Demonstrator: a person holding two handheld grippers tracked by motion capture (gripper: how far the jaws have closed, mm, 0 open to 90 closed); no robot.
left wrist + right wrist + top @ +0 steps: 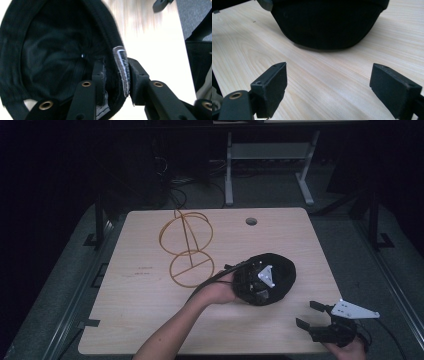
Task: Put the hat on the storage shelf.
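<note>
Black cap (272, 277), crown down on the tabletop (150, 320), right of centre; my left gripper (113, 75) has its jaws pinching the cap's rim, one inside, one outside. My right gripper (312, 312), jaws spread and empty, lies at the cap's five o'clock. Open room toward the wire stand (187, 247) at ten o'clock.

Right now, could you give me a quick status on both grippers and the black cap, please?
Left gripper shut on black cap rim. Right gripper open, nothing between its jaws, short of the cap. Wire stand apart at table's far left, not in the way.
</note>
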